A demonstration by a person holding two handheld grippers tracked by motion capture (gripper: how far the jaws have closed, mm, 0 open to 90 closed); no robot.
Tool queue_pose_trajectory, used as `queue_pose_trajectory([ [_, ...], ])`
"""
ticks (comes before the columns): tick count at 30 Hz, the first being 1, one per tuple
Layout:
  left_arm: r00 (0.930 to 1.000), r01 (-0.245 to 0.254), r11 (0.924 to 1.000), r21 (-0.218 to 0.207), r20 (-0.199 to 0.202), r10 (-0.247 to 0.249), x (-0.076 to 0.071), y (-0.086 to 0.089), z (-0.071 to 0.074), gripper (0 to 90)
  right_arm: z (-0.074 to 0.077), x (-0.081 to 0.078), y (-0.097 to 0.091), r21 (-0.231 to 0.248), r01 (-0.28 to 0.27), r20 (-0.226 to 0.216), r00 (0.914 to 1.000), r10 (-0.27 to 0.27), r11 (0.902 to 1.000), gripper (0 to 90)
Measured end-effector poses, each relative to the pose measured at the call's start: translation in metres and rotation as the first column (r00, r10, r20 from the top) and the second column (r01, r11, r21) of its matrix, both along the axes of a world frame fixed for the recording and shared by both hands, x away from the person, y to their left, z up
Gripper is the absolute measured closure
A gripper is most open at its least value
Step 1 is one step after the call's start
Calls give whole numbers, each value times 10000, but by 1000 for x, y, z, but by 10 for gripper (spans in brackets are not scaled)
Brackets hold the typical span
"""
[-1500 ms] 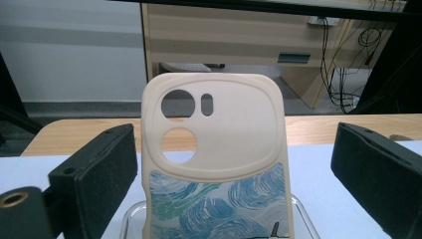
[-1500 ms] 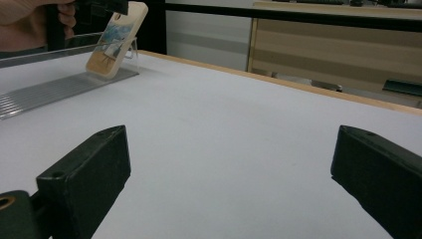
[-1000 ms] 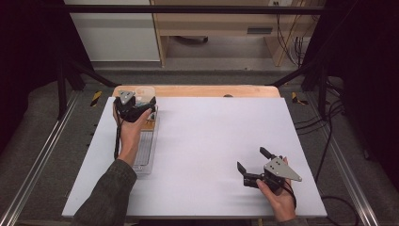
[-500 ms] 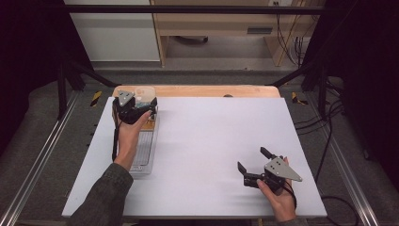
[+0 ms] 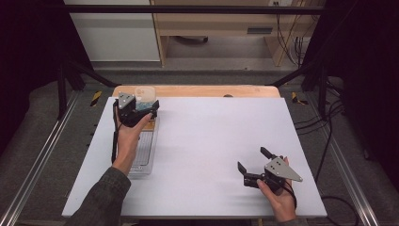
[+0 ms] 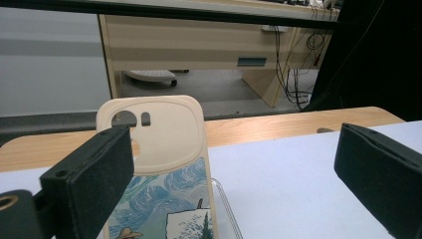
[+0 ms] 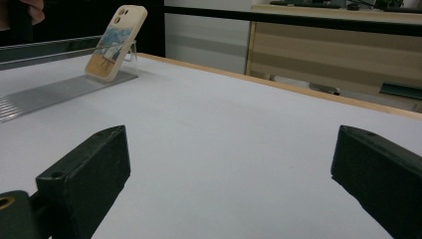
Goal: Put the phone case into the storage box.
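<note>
Your left gripper [image 5: 141, 109] sits at the far left of the white surface [image 5: 207, 141], at about ten o'clock in the high view, and its fingers [image 6: 87, 174] are released, spread wide apart. In the left gripper view the phone case [image 6: 159, 164] stands just beyond them, closer to the left finger than to the right one, and nothing is pinched between the two. The case is cream-coloured with a painted blue-sky scene on its back. Its camera cut-outs are at the top, and it leans back, propped on a clear plastic stand [image 5: 142, 155] that runs along the left edge of the surface under your forearm. In the high view the case [image 5: 145, 92] shows just past the gripper, close to the wooden strip [image 5: 197, 90] at the far edge.

Your right gripper [image 5: 250, 168] rests low at about five o'clock, well apart from the case. Its fingers [image 7: 84, 174] are also released and hold nothing, with bare surface between them. From the right gripper view the case [image 7: 115, 42] stands tilted at about eleven o'clock on the far side of the surface, with the clear stand stretching away from it.
</note>
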State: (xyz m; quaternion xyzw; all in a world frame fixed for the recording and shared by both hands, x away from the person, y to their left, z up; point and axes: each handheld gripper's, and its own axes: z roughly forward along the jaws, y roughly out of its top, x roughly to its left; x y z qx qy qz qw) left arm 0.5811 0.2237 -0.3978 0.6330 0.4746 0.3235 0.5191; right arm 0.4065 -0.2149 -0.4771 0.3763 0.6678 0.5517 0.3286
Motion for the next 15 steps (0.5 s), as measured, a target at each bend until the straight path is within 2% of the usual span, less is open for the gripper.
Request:
queue_pose_trajectory([
  [4,9999,132,9995,283,102,-135,-3,-2,1,18,0,0,0,-11,0,9,10000,0,10000,23],
  [15,9997,233,9994,237,3,-233,-9,-1,1,19,0,0,1,-20,-11,-2,10000,11,10000,23],
])
